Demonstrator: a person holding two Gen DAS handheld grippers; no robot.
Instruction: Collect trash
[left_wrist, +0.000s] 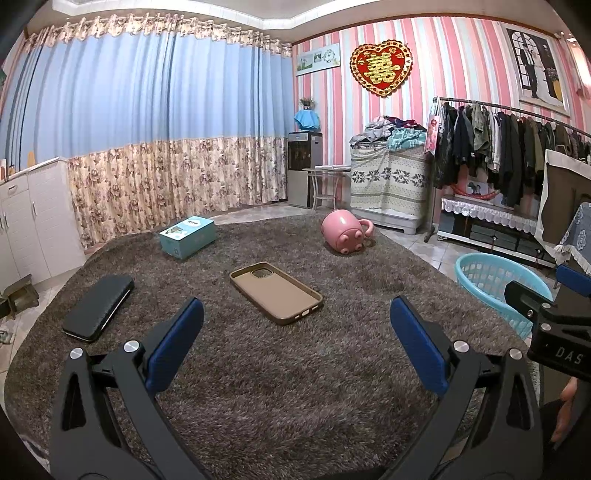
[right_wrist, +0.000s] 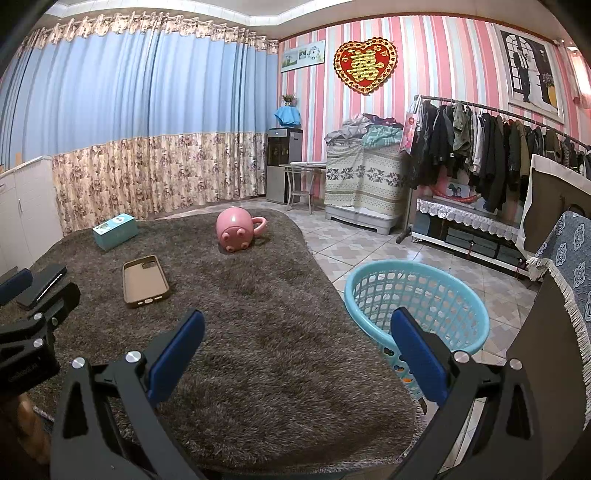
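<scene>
On a shaggy grey-brown rug (left_wrist: 280, 373) lie a tan phone case (left_wrist: 276, 291), a black wallet-like case (left_wrist: 99, 306), a teal box (left_wrist: 187, 236) and a tipped pink pig mug (left_wrist: 345, 230). My left gripper (left_wrist: 295, 343) is open and empty, hovering just short of the phone case. My right gripper (right_wrist: 295, 350) is open and empty over the rug's right edge, beside a light blue plastic basket (right_wrist: 417, 302). The phone case (right_wrist: 145, 281), mug (right_wrist: 238, 228), box (right_wrist: 115, 230) and black case (right_wrist: 41, 286) also show in the right wrist view.
The basket (left_wrist: 498, 284) stands on tiled floor right of the rug. White cabinets (left_wrist: 33, 229) stand at the left, curtains behind. A clothes rack (right_wrist: 491, 147), a covered chest (right_wrist: 364, 181) and a draped table (right_wrist: 565, 258) line the right side.
</scene>
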